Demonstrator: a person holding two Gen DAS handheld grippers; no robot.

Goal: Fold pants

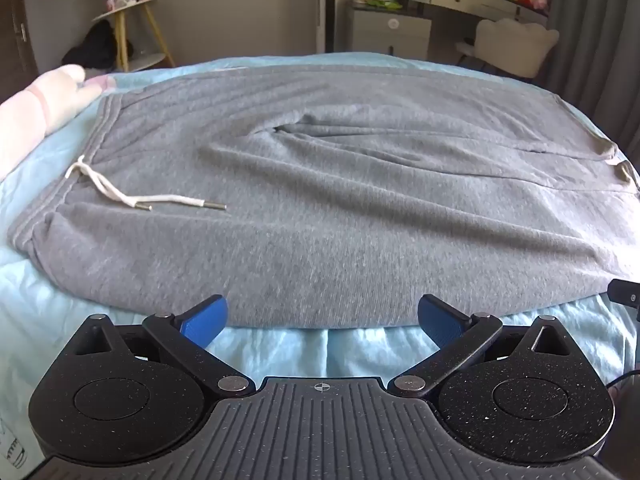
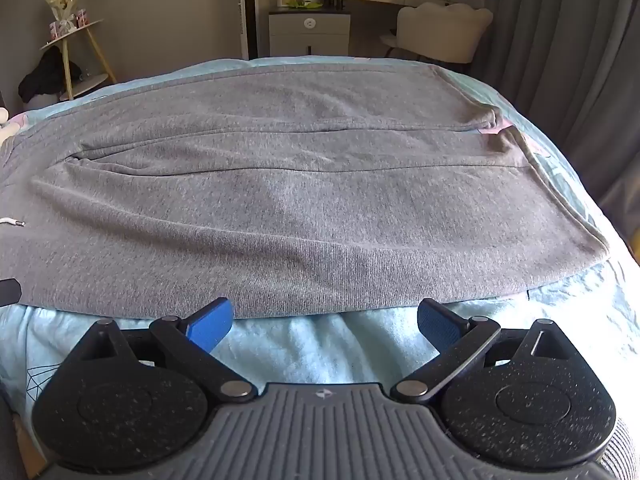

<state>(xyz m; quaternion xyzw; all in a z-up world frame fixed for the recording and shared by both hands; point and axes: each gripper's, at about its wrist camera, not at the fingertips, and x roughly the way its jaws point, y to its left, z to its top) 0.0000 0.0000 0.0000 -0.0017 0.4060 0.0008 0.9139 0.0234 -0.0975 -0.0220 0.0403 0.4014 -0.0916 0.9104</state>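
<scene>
My left tongs [image 1: 322, 318] stand wide apart, gripping nothing, their blue pads [image 1: 204, 316] just at the near edge of the grey sweatpants [image 1: 340, 184]. My right tongs [image 2: 324, 320] are spread just as wide and hold nothing either, their blue pads [image 2: 434, 322] likewise right at the near hem of the same sweatpants [image 2: 304, 200].

The pants lie flat and crosswise on the light blue bedsheet [image 1: 280, 344], waistband to my left and leg cuffs to my right. From the left wrist view the ribbed waistband [image 1: 86, 160] curves along the left side, and the white drawstring [image 1: 132, 196] trails out of it onto the grey cloth, its two metal-tipped ends lying loose. The two legs rest side by side, the far one and the near one meeting along a long seam line across the middle; creases gather at the crotch [image 1: 288, 128]. From the right wrist view the cuffs [image 2: 500, 128] end near the right side of the bed, with a sliver of pink showing between them.

A pale pink soft thing [image 1: 44, 100] lies on the bed by the waistband. Beyond the bed stand a small yellow-legged side table [image 1: 132, 32], a grey nightstand [image 2: 308, 34], a cream chair [image 2: 444, 30] and grey curtains [image 2: 560, 60].
</scene>
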